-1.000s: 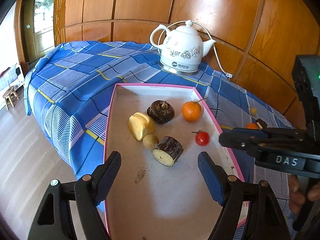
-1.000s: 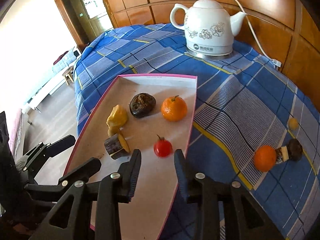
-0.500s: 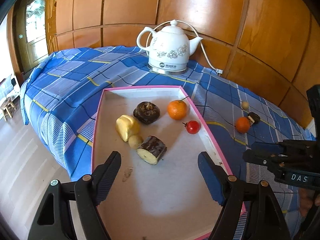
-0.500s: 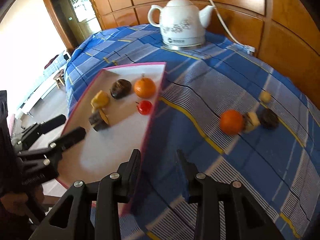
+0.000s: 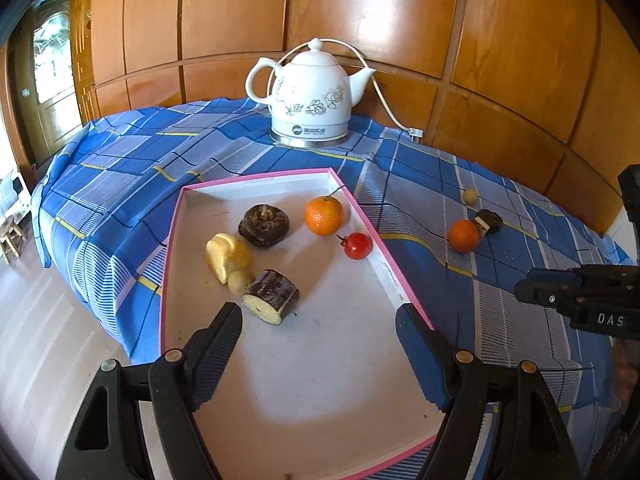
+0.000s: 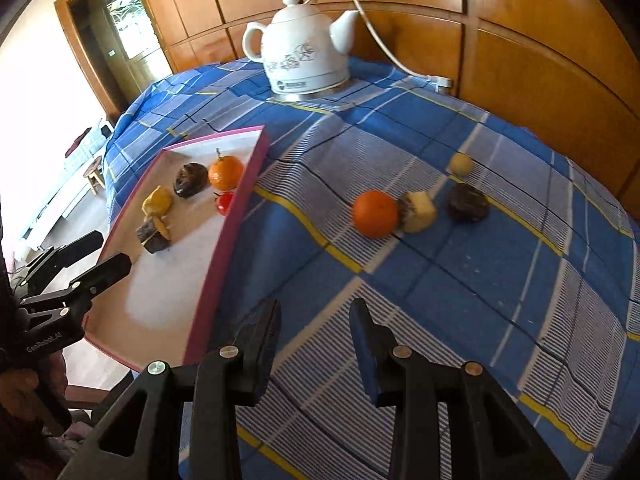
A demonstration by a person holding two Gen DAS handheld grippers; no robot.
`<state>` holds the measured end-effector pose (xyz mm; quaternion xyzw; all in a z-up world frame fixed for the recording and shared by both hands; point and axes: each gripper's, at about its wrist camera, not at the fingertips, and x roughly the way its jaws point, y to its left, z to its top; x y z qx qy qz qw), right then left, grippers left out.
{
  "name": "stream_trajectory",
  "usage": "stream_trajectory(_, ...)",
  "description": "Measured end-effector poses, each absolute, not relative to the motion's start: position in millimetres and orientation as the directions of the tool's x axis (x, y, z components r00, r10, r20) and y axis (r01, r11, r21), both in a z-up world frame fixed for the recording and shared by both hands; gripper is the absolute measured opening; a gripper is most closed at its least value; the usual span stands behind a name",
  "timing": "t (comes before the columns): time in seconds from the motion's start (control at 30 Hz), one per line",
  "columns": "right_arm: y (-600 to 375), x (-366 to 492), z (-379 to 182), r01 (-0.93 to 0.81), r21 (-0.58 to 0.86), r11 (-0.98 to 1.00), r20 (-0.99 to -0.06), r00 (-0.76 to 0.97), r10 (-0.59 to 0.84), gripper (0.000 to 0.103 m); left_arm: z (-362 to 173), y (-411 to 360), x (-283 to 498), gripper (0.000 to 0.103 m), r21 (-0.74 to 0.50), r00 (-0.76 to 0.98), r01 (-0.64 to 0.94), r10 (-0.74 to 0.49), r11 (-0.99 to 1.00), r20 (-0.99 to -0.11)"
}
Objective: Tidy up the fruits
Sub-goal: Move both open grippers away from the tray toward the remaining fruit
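Right wrist: right gripper (image 6: pixel 314 336) ribbed fingers apart, empty, over plaid cloth (image 6: pixel 460 280).

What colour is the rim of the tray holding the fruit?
Pink, around a white inside; the tray rim shows best in the left wrist view.

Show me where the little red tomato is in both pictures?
Left wrist view: the red tomato lies in the pink-rimmed tray, near its right rim, just below the tray's orange.
Right wrist view: the tomato sits left of centre, half hidden behind the tray's near rim, again just below that orange.
Shared landmark: the white kettle at the back of the table.
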<state>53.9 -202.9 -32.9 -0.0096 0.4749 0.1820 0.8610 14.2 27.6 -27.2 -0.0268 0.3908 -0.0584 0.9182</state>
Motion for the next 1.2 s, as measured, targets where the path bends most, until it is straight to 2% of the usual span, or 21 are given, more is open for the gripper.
stream_trajectory(0.6, -279.0, 57.1, -11.4, -0.213, 0.024, 0.977, -0.817, 0.558, 0.142, 0.036, -29.9, 11.4, 13.0, 0.080, -0.077, 0.670, 0.131, -0.146, 0.988, -0.728)
stream_trajectory(0.9, -333.2, 65.5, -22.2, -0.107, -0.041, 0.993, -0.831, 0.555, 0.026, 0.036, -31.3, 2.3, 14.8, 0.080, -0.062, 0.660, 0.148, -0.145, 0.987, -0.737)
stream_trajectory(1.2, -393.5, 71.0, -47.0, 0.073, 0.054, 0.996, -0.858, 0.514, 0.009, 0.036, -34.2, -14.3, 18.3, 0.080, -0.031, 0.642, 0.178, -0.140, 0.983, -0.753)
